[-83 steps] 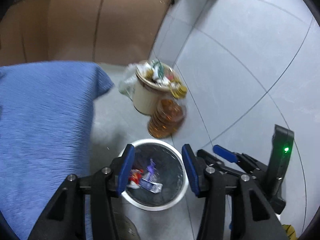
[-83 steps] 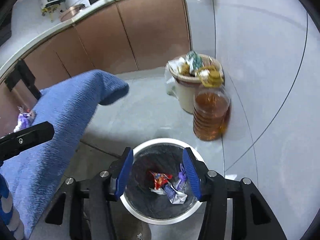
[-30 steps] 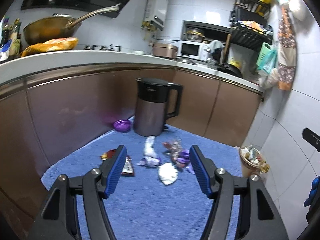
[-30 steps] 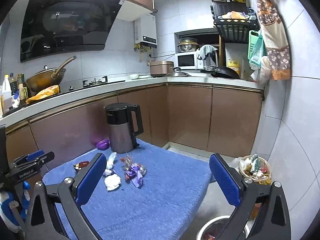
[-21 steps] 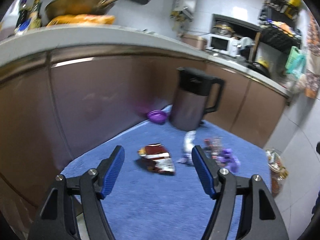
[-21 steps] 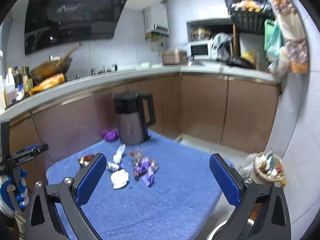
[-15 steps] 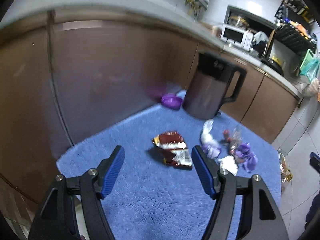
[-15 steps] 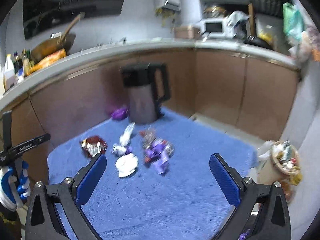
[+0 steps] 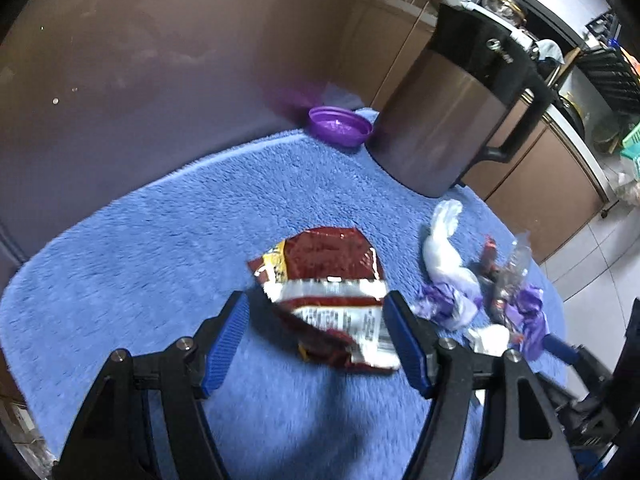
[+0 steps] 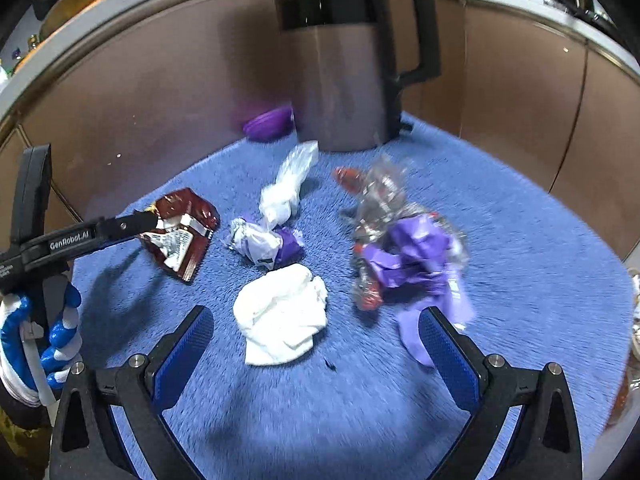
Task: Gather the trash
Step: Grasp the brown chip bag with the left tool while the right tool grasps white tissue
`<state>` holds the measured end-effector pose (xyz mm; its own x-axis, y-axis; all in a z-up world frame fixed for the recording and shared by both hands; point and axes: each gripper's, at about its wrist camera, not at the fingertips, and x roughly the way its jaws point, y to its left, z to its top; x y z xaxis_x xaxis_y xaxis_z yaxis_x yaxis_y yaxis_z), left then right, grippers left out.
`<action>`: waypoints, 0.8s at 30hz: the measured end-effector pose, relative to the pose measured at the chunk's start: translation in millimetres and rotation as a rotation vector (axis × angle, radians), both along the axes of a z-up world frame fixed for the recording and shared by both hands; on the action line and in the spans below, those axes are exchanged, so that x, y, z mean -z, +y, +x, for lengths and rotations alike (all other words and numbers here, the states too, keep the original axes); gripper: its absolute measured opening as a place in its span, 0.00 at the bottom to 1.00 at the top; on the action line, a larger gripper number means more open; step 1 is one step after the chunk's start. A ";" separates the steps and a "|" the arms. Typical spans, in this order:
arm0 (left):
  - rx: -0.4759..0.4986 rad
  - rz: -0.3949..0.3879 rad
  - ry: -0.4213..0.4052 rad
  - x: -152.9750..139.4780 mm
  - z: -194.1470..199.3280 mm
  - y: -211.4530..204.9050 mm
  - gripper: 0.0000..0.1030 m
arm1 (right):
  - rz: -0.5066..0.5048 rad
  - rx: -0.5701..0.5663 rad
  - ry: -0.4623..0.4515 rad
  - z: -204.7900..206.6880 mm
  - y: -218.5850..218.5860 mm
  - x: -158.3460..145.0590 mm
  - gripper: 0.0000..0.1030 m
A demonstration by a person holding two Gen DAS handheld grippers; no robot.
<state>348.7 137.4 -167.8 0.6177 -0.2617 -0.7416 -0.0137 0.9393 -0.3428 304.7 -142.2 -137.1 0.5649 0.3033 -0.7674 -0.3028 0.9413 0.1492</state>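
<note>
Trash lies on the blue towel (image 10: 520, 280): one red wrapper (image 9: 328, 292) between the open left claw's (image 9: 316, 340) jaws, one white tissue (image 10: 280, 312) before the open right claw (image 10: 316, 344), perhaps three blurred others.

Readable text in the kitchen scene

White lettering "GenRobot.AI" stood on the left claw (image 10: 148, 216) arm; the logo on the kettle (image 10: 340, 80) and the print on the wrapper (image 9: 332, 300) were too blurred to read.
</note>
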 end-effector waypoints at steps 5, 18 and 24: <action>-0.014 -0.052 0.038 12.4 12.3 2.5 0.36 | -0.007 -0.023 0.033 15.9 11.6 17.0 0.81; -0.020 -0.082 -0.037 -19.3 -28.7 5.6 0.09 | -0.007 -0.076 0.027 -21.3 16.8 12.3 0.19; -0.017 -0.088 -0.108 -57.2 -63.8 8.2 0.09 | -0.005 -0.084 -0.051 -67.1 8.4 -25.8 0.18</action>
